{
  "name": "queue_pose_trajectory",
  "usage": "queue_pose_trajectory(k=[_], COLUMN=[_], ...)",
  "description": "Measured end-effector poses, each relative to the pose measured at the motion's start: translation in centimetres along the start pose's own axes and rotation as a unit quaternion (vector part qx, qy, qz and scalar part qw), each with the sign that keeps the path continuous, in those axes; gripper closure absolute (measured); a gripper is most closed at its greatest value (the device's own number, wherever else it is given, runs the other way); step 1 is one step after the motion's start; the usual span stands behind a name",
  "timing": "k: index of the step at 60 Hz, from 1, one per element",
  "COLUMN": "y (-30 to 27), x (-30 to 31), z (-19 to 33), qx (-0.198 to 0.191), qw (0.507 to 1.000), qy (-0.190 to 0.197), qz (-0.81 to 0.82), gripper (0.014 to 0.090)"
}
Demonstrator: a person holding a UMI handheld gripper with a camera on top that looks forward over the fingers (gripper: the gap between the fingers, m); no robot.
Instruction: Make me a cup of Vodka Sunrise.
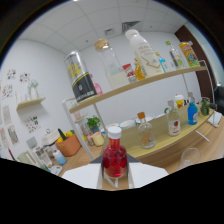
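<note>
- At left, an orange basket crowds the counter beside a potted plant — both sit close to your path.
- Centre: your gripper pinches the red syrup bottle between both fingers, cap on, held upright.
- At right, a clear bottle and an empty glass wait — tilt carelessly and the smooth bottle could slip, or knock that glass over.
</note>
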Motion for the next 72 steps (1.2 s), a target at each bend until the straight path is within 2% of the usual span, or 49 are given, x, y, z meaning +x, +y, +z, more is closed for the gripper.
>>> queue_pose_trajectory(k=[8,19,37,62,67,70,72], y=[7.2,14.7,19.9,20.8,20.7,20.7,20.5], x=[0.3,1.5,3.2,3.3,3.3,2.8,2.5], z=[1.9,3.4,4.0,3.5,3.2,3.0,2.8], qx=[-0.061,-0.129,-0.2,-0.215,-0.216,-0.22,-0.22], qw=[0.993,0.981,0.965,0.961,0.962,0.962,0.963], qy=[0.025,0.051,0.085,0.091,0.084,0.071,0.061], qz=[-0.094,-0.139,-0.148,-0.15,-0.147,-0.144,-0.142], gripper=[0.0708,0.0709,0.071,0.0682,0.0612,0.052,0.0413])
